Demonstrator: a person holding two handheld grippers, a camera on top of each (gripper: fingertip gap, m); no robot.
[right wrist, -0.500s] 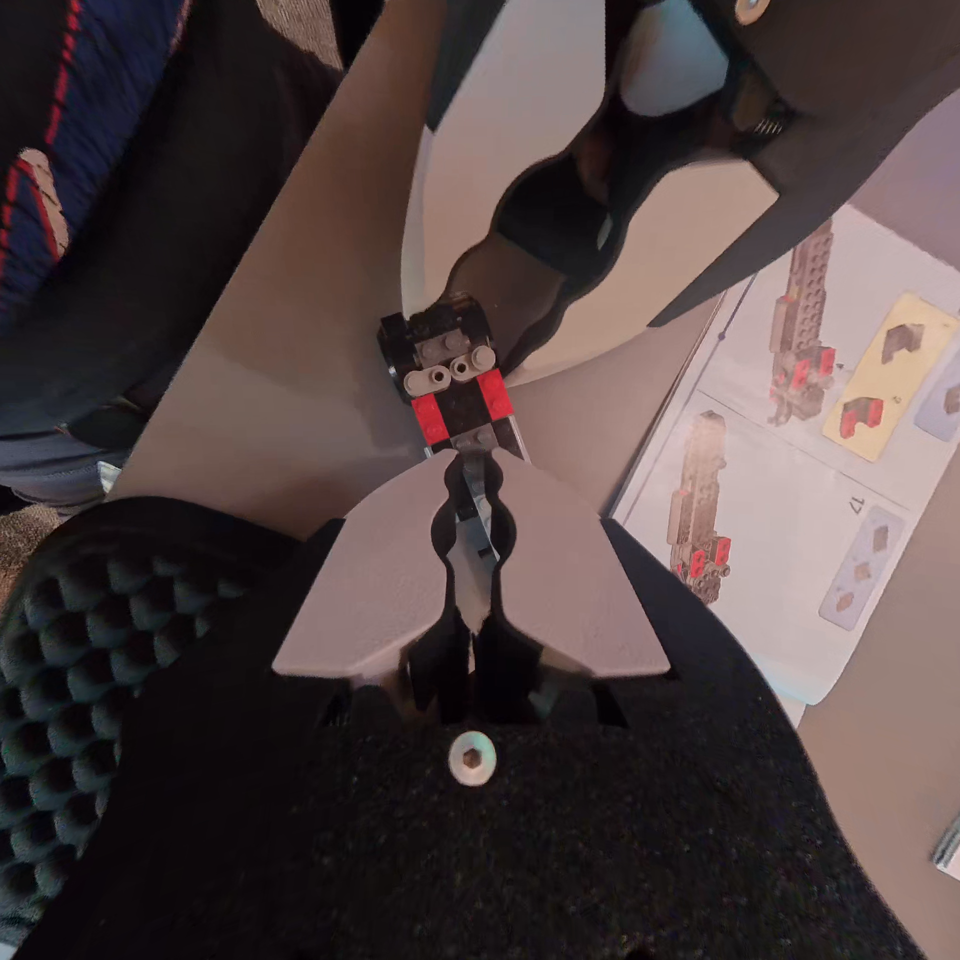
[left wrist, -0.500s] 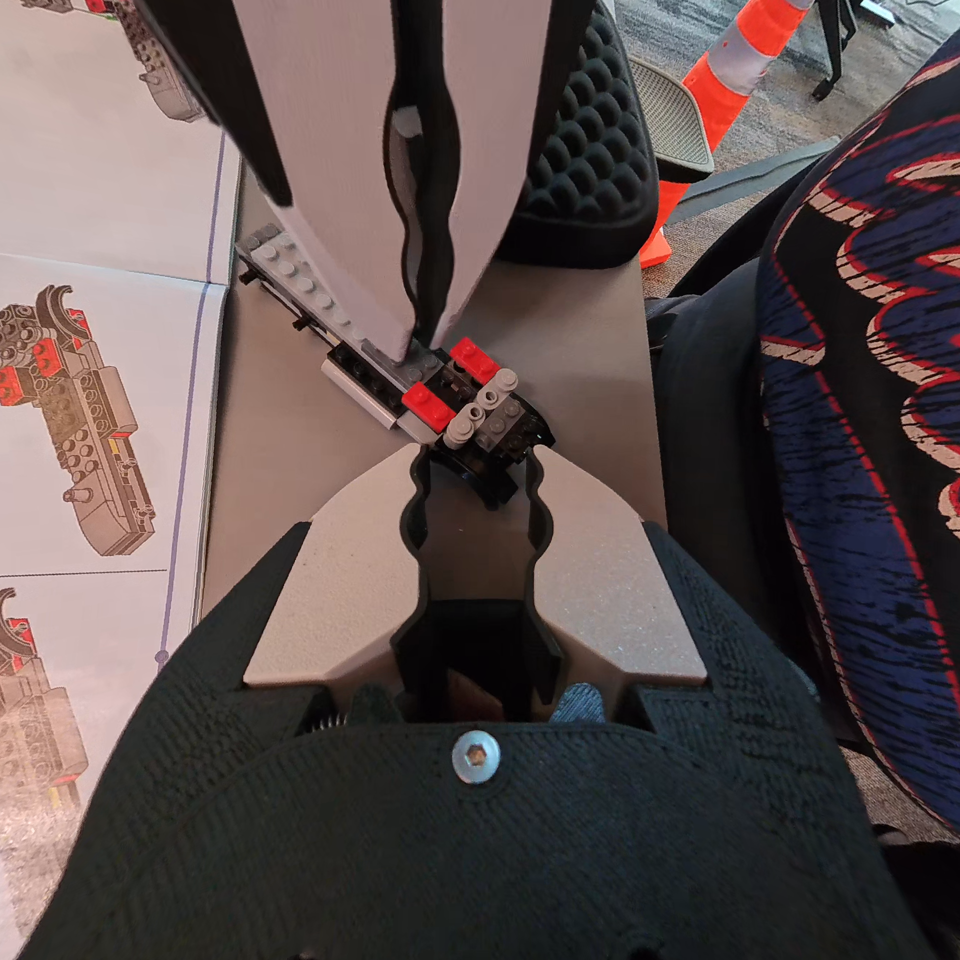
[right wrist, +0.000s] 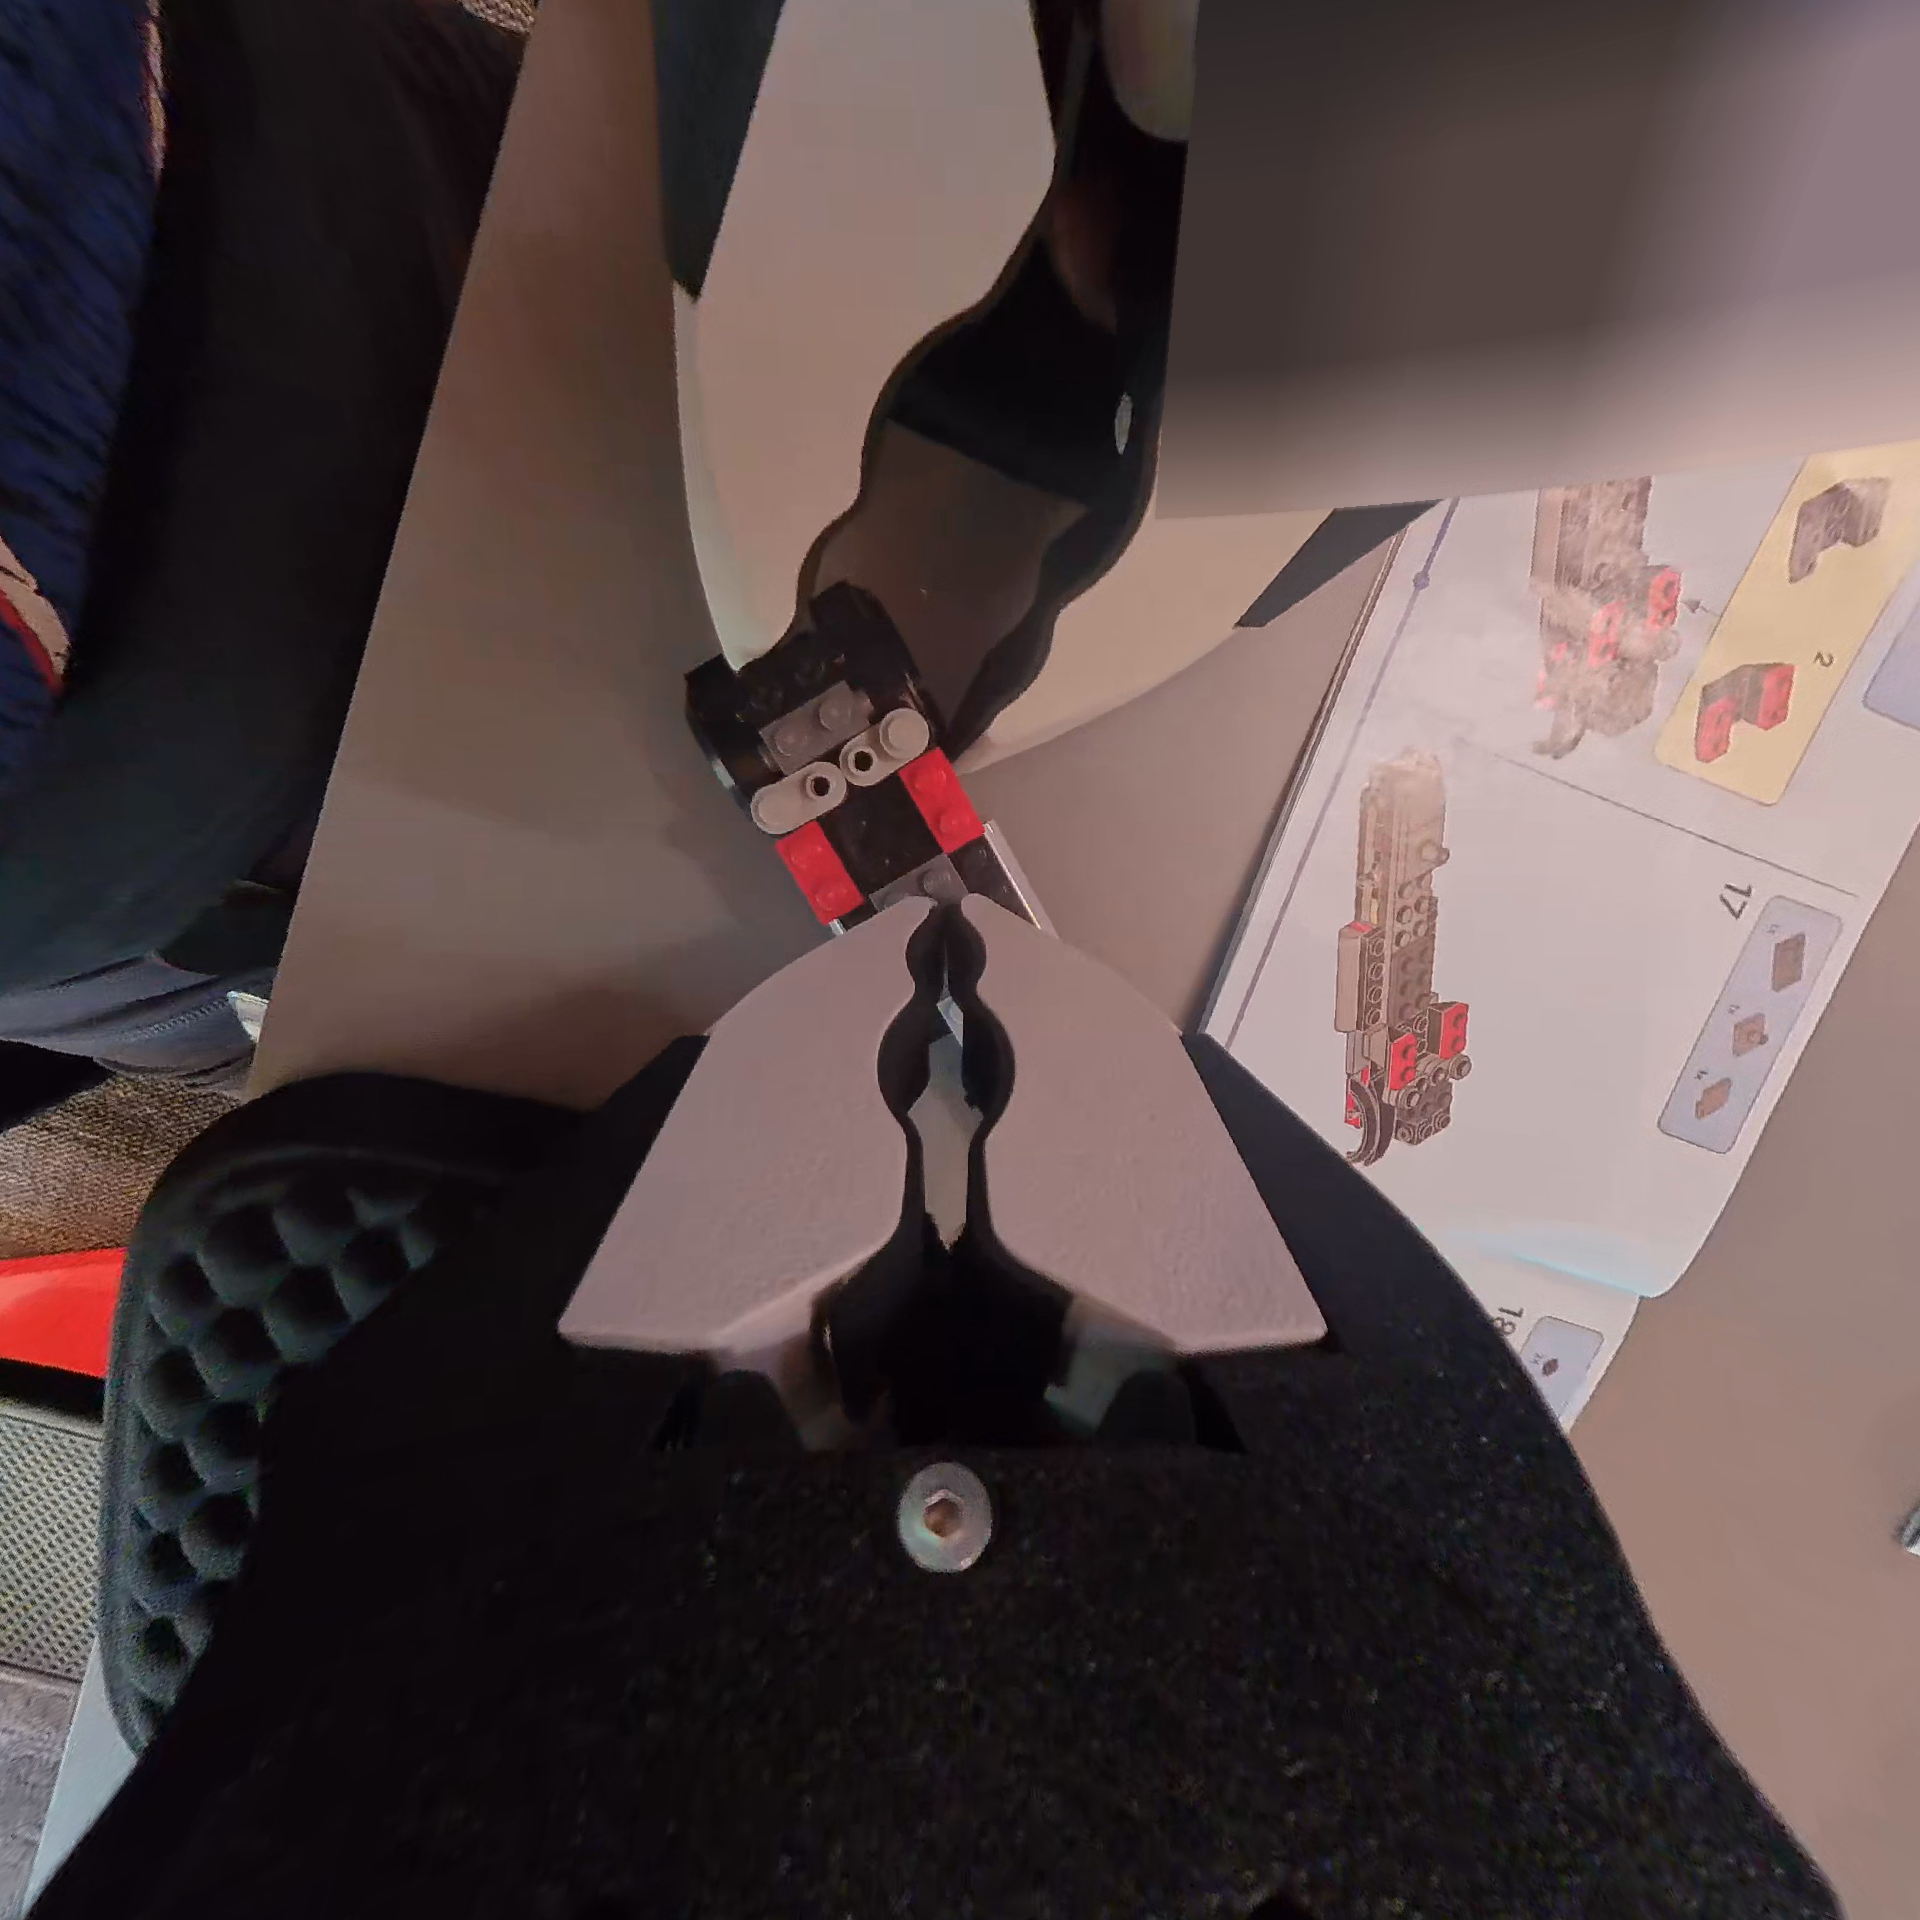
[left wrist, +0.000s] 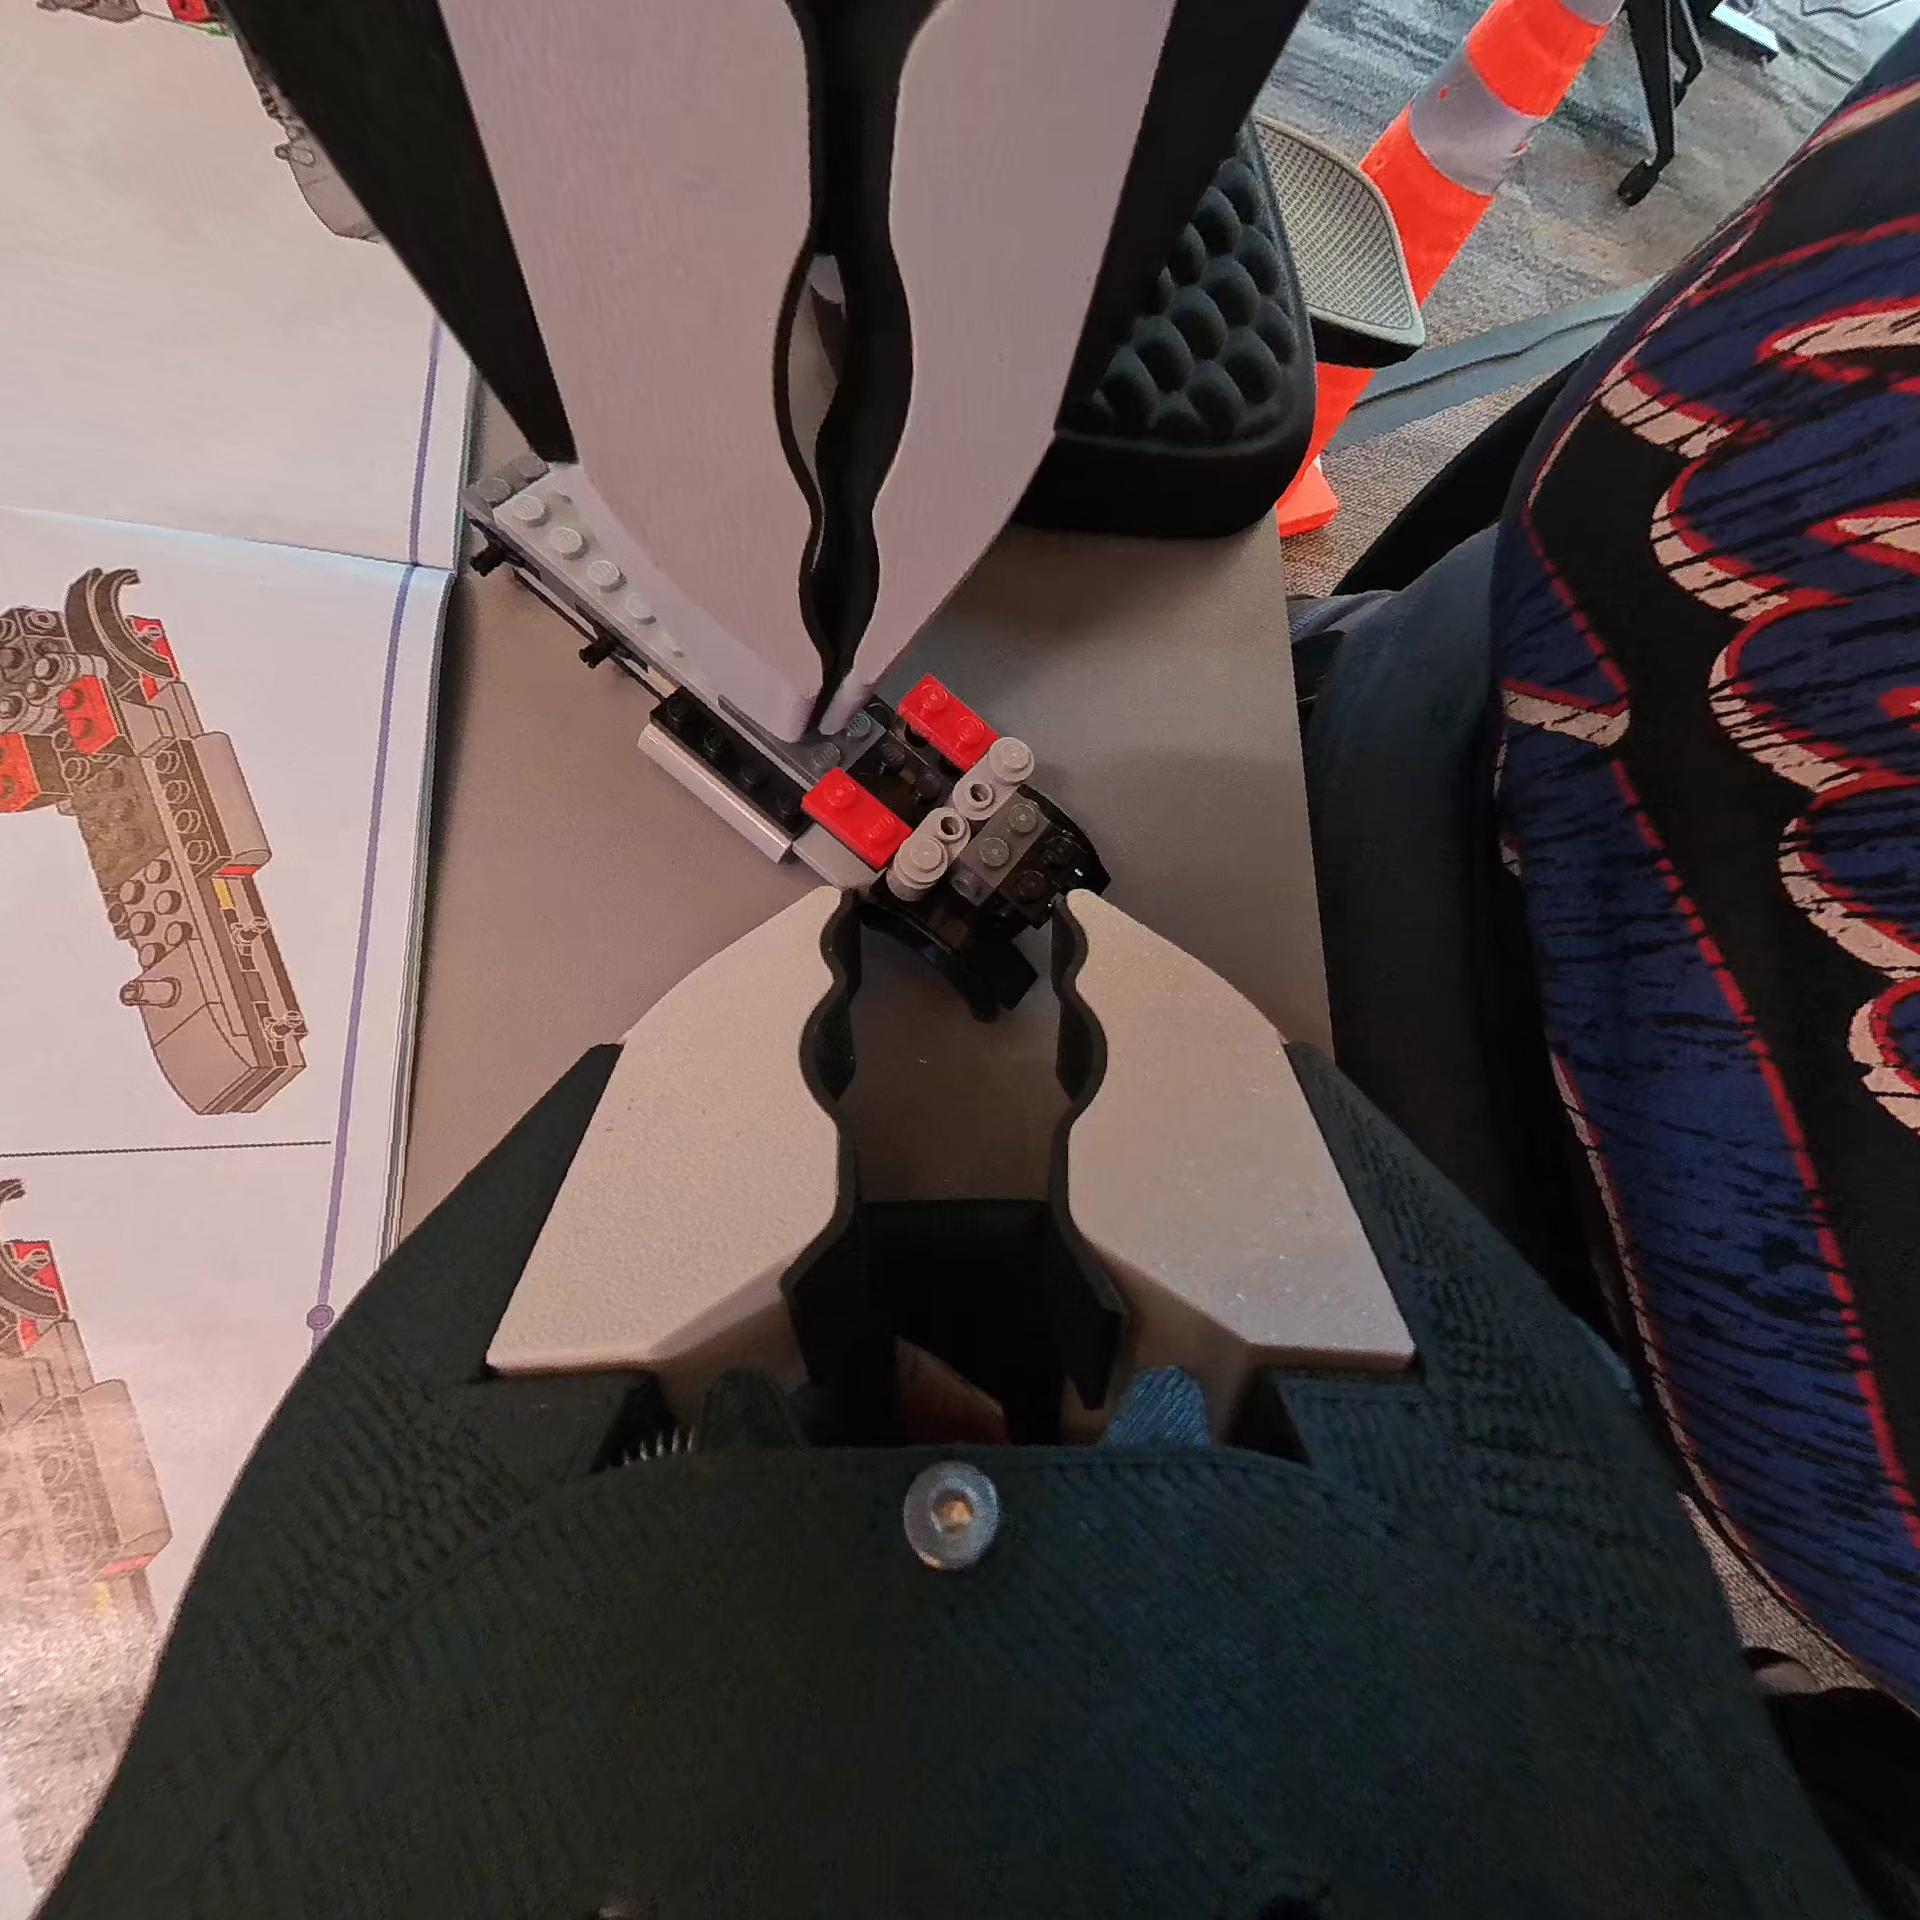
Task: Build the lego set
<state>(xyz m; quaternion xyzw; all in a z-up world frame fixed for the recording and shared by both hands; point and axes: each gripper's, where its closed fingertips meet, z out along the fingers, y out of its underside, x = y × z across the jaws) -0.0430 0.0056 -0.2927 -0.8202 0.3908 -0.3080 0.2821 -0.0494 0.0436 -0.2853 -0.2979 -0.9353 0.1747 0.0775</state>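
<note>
Lego model (left wrist: pixel 883 790) lay mid-worktop (left wrist: pixel 1143 665). Left hand-held gripper (left wrist: pixel 956 914) spread around its black end; right hand-held gripper (right wrist: pixel 945 909), tips pressed together, touched the grey plate. Instruction booklet (left wrist: pixel 187 831) at 9 o'clock, orange cone (left wrist: pixel 1455 177) at 1, person's patterned sleeve (left wrist: pixel 1714 727) at 3.

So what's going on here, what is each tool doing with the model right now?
A person is building a lego model on a grey table, next to an open instruction booklet. The left tool is open, its fingers either side of the model's black end. The right tool comes in from the opposite side, nearly shut, its tips pressed down on a small grey piece on top of the model. Whether it is fully seated is unclear.
</note>
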